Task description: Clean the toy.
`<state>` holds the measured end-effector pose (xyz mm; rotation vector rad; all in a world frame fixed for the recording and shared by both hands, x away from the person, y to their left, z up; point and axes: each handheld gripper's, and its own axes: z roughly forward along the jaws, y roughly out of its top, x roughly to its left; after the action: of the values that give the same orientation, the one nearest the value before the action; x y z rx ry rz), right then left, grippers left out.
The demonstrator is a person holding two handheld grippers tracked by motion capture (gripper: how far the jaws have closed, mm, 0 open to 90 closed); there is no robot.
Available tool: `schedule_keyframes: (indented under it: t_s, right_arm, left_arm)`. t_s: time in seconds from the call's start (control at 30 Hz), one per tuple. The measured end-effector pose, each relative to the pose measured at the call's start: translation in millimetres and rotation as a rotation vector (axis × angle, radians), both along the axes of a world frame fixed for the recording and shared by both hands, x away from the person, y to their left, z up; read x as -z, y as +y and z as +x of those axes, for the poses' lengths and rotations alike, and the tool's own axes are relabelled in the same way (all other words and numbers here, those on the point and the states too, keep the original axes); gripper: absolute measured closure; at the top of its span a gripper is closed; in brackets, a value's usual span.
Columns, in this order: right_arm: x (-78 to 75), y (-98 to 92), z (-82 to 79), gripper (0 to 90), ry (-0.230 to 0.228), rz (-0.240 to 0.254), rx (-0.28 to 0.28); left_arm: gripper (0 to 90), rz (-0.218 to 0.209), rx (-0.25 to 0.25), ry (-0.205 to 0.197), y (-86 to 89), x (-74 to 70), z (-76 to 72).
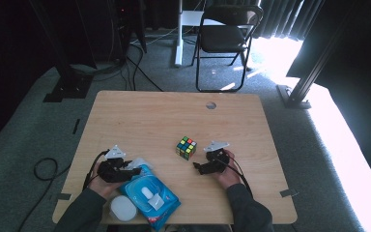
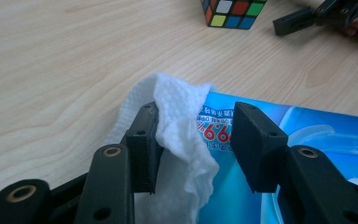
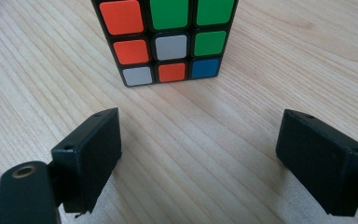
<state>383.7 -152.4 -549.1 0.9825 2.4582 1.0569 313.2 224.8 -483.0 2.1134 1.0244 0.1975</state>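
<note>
A white wet wipe [image 2: 177, 107] sticks up out of a blue wipes pack [image 2: 317, 135] at the table's near left. My left gripper [image 2: 196, 121] stands over the pack's edge with its jaws apart. The wipe hangs between them and leans on one jaw, while the other jaw stands free of it. In the high view the left gripper [image 1: 128, 166] lies beside the pack [image 1: 149, 195]. A colourful puzzle cube [image 3: 168, 39] sits on the wood just ahead of my right gripper [image 3: 200, 126], which is open and holds nothing. The cube [image 1: 186, 147] is left of the right gripper [image 1: 198, 167].
A round white lid or container [image 1: 122, 208] lies at the table's [image 1: 174, 111] near edge, left of the pack. A small round hole [image 1: 211, 105] marks the far side. A black folding chair [image 1: 224, 38] stands beyond the table.
</note>
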Motion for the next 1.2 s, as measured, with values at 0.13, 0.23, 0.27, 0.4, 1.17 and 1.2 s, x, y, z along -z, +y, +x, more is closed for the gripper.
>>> schedule_keyframes:
  t_s: [0.13,0.23,0.27,0.4,1.17,1.2]
  right_arm:
    - [0.0,-0.1,0.0,13.9,0.0,-0.001,-0.001]
    - [0.0,0.0,0.0,13.9,0.0,0.0,0.0]
    - [0.0,0.0,0.0,13.9,0.0,0.0,0.0]
    - [0.0,0.0,0.0,13.9,0.0,0.0,0.0]
    - [0.0,0.1,0.3,13.9,0.001,0.0,0.0]
    - [0.0,0.1,0.3,13.9,0.001,0.0,0.001]
  left_arm:
    - [69.1,-0.011,-0.012,0.002,4.3,-1.8,0.9]
    - [80.7,0.014,-0.025,-0.019,4.7,-3.6,0.0]
    - [83.5,0.024,-0.025,-0.027,4.3,-4.5,-0.3]
    - [85.8,0.031,-0.017,-0.043,1.9,-8.5,-1.6]
    - [86.0,-0.046,0.192,-0.116,-65.6,-51.9,30.9]
    - [86.0,-0.055,0.186,-0.113,-65.3,-50.7,31.9]
